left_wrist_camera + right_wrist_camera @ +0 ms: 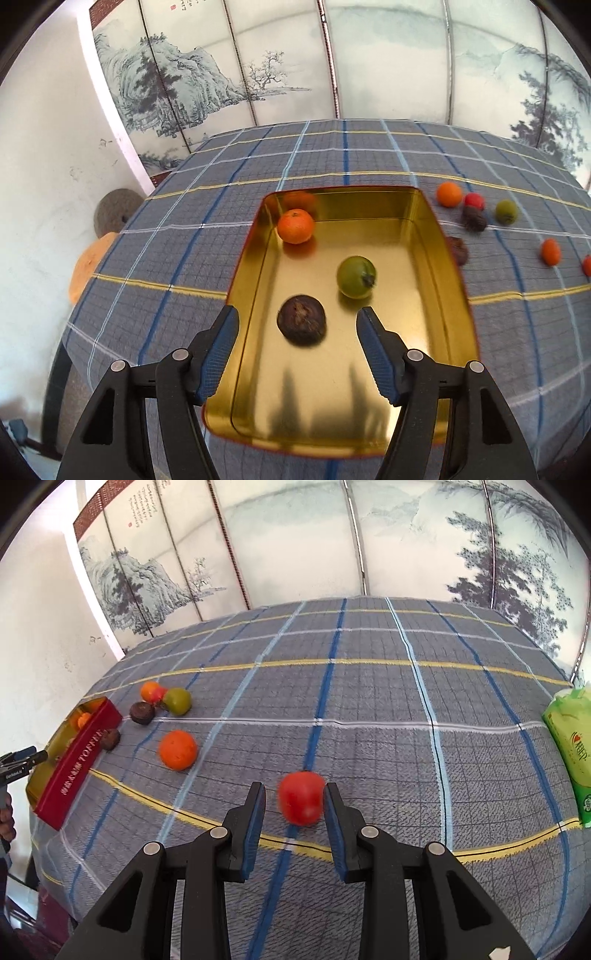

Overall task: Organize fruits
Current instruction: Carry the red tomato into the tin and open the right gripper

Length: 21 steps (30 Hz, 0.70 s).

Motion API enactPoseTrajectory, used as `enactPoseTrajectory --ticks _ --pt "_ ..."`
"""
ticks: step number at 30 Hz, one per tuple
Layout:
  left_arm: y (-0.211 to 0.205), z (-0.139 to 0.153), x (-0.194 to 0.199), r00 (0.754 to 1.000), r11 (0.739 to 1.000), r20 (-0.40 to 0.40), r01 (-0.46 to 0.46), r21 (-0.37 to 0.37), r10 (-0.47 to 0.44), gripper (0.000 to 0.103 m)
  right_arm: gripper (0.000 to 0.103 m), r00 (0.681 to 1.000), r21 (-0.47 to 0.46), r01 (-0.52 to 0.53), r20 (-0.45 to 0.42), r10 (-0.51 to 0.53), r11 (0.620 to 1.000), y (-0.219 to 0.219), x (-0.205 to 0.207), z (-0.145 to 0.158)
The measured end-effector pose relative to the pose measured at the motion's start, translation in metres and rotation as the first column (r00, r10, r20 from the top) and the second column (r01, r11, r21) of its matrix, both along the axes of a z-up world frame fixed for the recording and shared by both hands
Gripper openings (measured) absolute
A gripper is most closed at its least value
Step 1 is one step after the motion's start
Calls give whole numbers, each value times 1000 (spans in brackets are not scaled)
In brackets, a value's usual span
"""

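A gold tin tray [424,236] lies on the plaid tablecloth and holds an orange [295,226], a green fruit [356,277] and a dark brown fruit [301,319]. My left gripper [297,317] is open and empty above the tray, with the brown fruit between its fingertips. In the right wrist view a red fruit [301,797] lies on the cloth between the fingers of my open right gripper [295,797], close to the right finger [334,805]. The tray's red side [79,757] shows at far left there.
Loose fruits lie right of the tray: an orange [448,194], a red one [474,201], a green one [506,211], brown ones [474,218], another orange [178,749]. A green packet [570,753] sits at the table's right edge. A painted screen stands behind.
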<state>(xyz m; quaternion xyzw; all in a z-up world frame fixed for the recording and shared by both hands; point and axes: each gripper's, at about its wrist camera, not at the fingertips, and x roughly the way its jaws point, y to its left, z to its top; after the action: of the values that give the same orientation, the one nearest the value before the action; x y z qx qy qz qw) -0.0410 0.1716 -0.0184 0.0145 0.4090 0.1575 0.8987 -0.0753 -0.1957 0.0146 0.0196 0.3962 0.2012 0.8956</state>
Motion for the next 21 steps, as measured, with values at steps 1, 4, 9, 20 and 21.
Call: enactPoseTrajectory --ticks 1,4,9,20,21 --pt "-2 1 -3 1000 1000 4 1 -1 -1 67 30 1000 -1 -8 6 8 1000 3 -2 3" --pt "-6 5 -14 1000 1000 13 8 -12 -8 67 30 999 3 -46 27 46 999 19 -9 15" --pt "-6 9 -23 1000 1000 13 7 -9 -6 67 29 996 -117 -42 76 51 992 44 -13 27" --pt "-27 11 -24 998 998 6 70 -3 -70 67 43 999 -165 30 -23 -34 986 2 10 -15" --pt "-29 12 -24 997 997 8 72 3 -72 67 44 999 -155 28 -26 -32 987 2 14 -16"
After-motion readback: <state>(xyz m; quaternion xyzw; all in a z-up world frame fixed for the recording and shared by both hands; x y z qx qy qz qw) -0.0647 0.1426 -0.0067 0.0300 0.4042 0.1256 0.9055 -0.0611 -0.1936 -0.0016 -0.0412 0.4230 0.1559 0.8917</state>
